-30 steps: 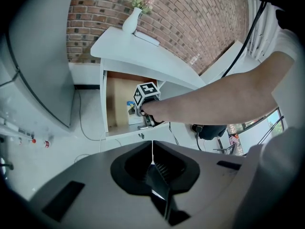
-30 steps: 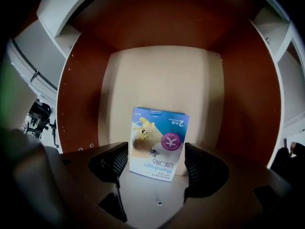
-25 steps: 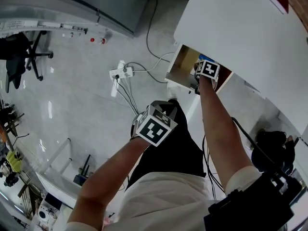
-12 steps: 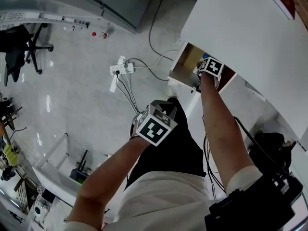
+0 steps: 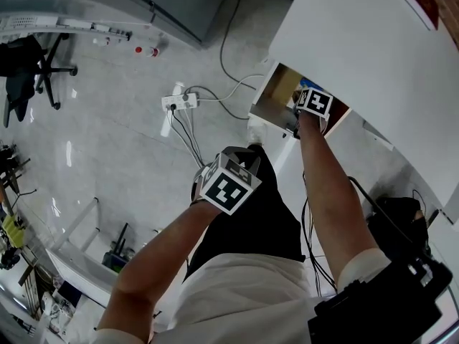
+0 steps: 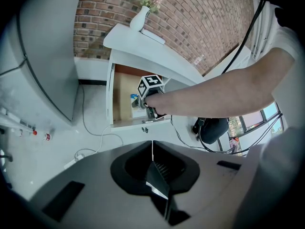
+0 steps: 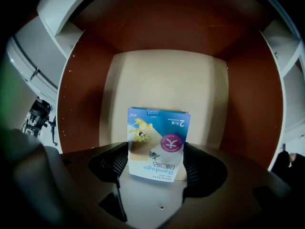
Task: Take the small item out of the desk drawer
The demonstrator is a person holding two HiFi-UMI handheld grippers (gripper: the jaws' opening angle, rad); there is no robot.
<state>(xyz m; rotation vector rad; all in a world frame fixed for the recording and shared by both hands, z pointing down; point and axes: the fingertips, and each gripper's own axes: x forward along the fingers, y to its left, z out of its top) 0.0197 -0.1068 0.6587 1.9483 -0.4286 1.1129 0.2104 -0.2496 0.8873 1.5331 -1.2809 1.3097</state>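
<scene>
The white desk (image 5: 373,56) has its drawer (image 7: 162,80) pulled open. The right gripper (image 7: 153,161) has gone a little deeper into the drawer than a moment ago, and its jaws have stayed just as wide. The small bandage box (image 7: 157,140) sits right between them, still on the drawer floor, and both pads look snug against its sides. So it seems caught and ready to lift out. The left gripper (image 6: 153,168) hangs far back, closed and holding nothing.
</scene>
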